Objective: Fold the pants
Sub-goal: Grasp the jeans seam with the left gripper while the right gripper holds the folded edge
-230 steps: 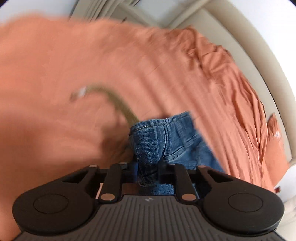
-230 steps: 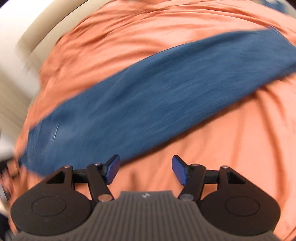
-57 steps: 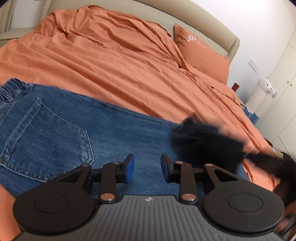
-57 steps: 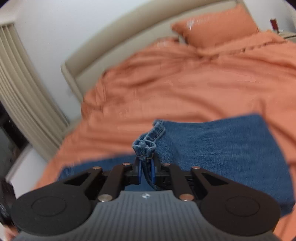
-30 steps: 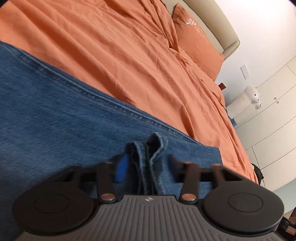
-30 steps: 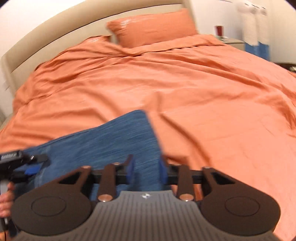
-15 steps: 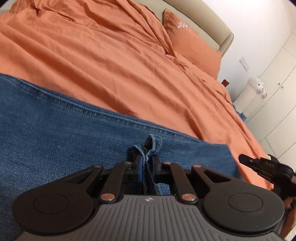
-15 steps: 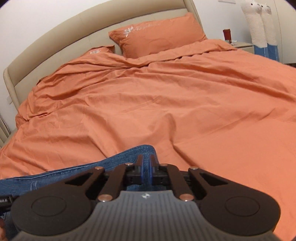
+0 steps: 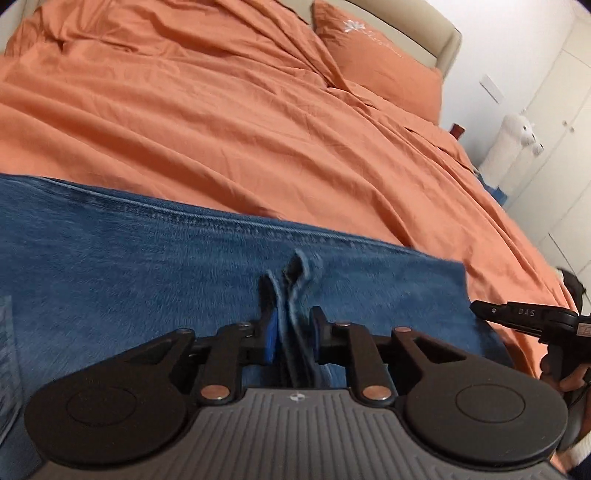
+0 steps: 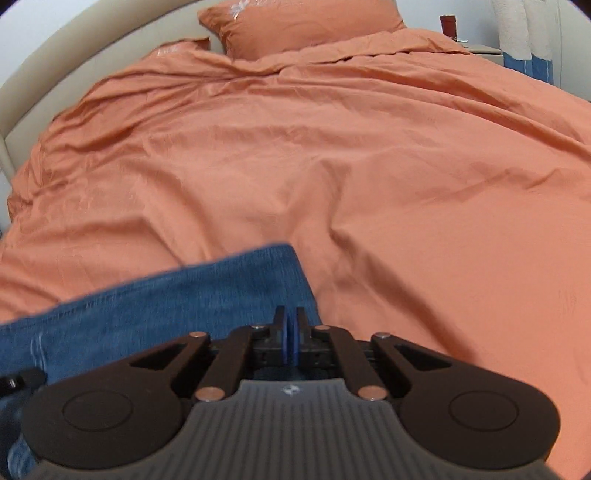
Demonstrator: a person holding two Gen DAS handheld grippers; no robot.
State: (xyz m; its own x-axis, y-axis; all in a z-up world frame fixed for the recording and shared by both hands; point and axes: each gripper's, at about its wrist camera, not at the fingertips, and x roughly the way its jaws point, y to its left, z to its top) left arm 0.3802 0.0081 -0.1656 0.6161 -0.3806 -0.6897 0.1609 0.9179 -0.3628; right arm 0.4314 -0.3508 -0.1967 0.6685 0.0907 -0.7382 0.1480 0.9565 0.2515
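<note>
Blue denim pants [image 9: 129,258] lie flat across the near part of the orange bed; they also show in the right wrist view [image 10: 177,306]. My left gripper [image 9: 291,332] has its jaws parted a little, with a bunched fold of denim [image 9: 295,280] standing loose between the pads. My right gripper [image 10: 290,326] is shut with its pads together at the pants' right end; I cannot see cloth between them. The right gripper also shows at the far right of the left wrist view [image 9: 532,317].
An orange duvet [image 10: 332,166] covers the bed, with orange pillows [image 10: 303,22] and a beige headboard [image 10: 74,70] at the back. A nightstand [image 10: 480,48] and white plush toys [image 9: 517,140] stand beside the bed, before white cupboards.
My left gripper's jaws have opened from a tight pinch on the denim fold. My right gripper stays shut and has moved a little so more of the pants' end shows.
</note>
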